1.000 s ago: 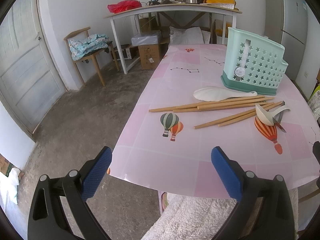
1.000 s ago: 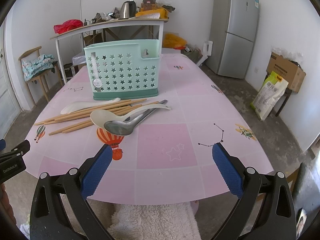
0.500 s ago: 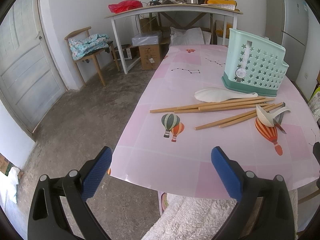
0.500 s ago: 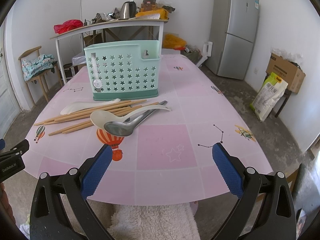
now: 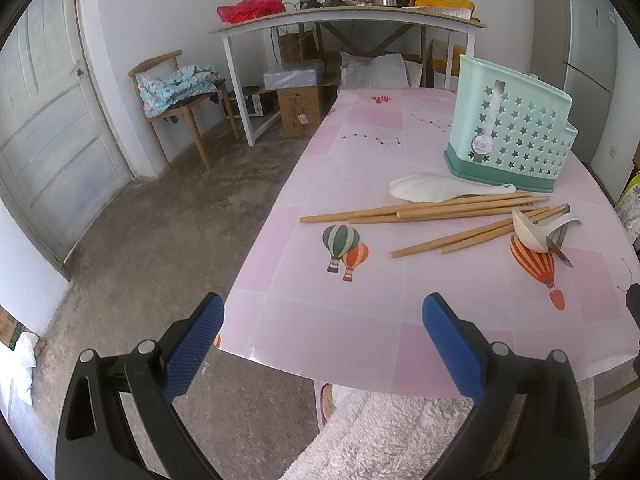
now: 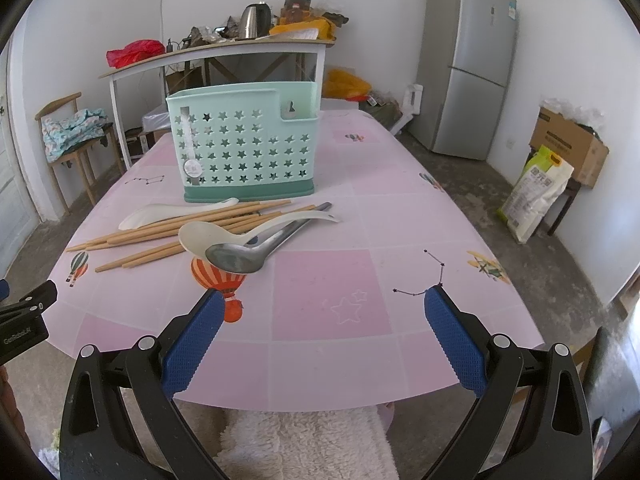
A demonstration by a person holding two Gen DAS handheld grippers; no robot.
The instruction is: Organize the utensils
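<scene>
A home dining room is showing: fridge [image 6: 466, 64] standing by the wall, kettle [image 6: 255, 21] sitting on a cluttered side table [image 6: 216, 54], wooden chair [image 5: 170, 96] waiting nearby

Upright mint star-holed caddy [image 6: 244, 148], wooden chopsticks [image 6: 176, 230], two white spoons, steel spoon [image 6: 256, 250] loose before it

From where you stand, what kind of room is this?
Probably a home kitchen or dining room: a fridge stands in the corner, a kettle sits on a side table, and spoons and chopsticks lie by a holder.
</scene>
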